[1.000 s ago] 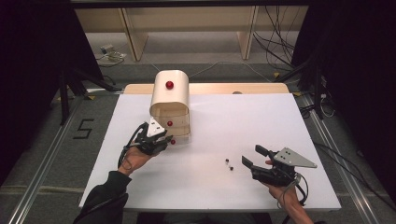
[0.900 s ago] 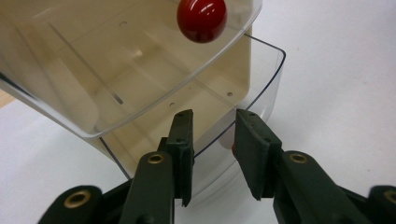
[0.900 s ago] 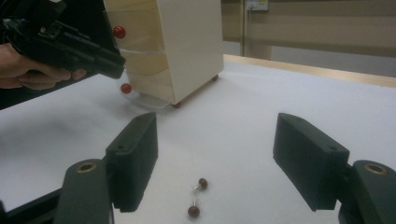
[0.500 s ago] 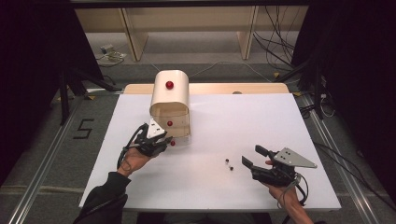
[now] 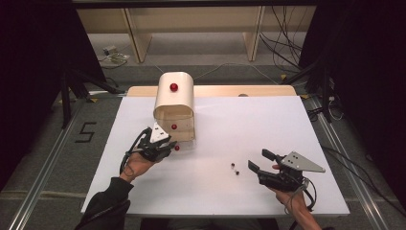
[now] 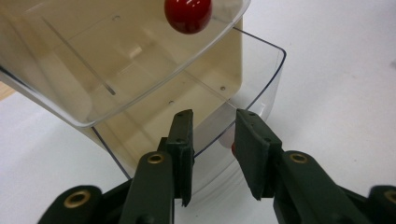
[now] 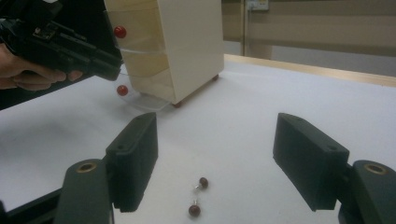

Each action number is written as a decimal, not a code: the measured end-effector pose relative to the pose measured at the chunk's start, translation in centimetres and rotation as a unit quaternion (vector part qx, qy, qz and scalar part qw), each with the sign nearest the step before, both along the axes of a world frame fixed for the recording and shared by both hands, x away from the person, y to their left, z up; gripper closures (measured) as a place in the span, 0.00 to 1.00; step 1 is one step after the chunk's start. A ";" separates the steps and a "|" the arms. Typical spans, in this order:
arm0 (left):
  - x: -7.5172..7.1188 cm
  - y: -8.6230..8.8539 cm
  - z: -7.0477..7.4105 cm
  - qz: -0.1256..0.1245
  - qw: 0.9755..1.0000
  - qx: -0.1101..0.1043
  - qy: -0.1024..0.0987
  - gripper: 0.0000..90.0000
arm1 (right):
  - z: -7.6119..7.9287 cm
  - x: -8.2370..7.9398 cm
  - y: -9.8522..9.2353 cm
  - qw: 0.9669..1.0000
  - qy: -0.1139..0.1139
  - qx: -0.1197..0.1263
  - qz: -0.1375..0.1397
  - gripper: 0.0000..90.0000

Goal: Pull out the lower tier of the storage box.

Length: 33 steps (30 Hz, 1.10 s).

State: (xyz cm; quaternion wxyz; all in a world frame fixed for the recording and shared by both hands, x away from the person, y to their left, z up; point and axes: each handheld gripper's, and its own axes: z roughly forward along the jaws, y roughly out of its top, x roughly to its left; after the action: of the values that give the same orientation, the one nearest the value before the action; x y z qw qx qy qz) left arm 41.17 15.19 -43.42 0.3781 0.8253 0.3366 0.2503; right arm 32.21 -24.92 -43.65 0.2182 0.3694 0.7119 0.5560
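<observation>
At the left of the white desk [image 5: 297, 143], the left gripper [image 5: 165, 147] meets the lowest clear plastic drawer [image 6: 243, 107] of the cream round-topped cabinet [image 5: 175, 98], jaws slightly apart around its small red knob [image 5: 176, 148]. The left gripper view shows the drawer pulled out, with another red knob [image 6: 188, 14] above. Farther right, two small dark earrings [image 7: 198, 196] lie before the right gripper [image 5: 260, 162], its jaws wide apart, holding nothing.

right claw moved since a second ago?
No. The right claw sits in the same spot beside the two small beads on the white table.
</observation>
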 end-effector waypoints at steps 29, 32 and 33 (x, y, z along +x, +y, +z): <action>-0.6 0.5 0.1 0.001 1.000 -0.006 0.013 0.73 | 0.0 0.0 -0.1 1.000 0.001 0.001 0.000 0.35; -0.7 0.6 0.1 0.002 1.000 -0.007 0.012 0.73 | 0.0 -0.1 -0.1 1.000 0.000 0.001 0.000 0.35; -0.7 0.6 0.1 0.002 1.000 -0.007 0.013 0.73 | 0.0 -0.1 -0.1 1.000 0.001 0.001 0.000 0.35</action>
State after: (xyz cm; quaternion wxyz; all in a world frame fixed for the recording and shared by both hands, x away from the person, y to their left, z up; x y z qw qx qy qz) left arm 40.45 15.75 -43.29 0.3792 0.8249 0.3453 0.2378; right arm 32.15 -24.99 -43.63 0.2173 0.3700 0.7113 0.5568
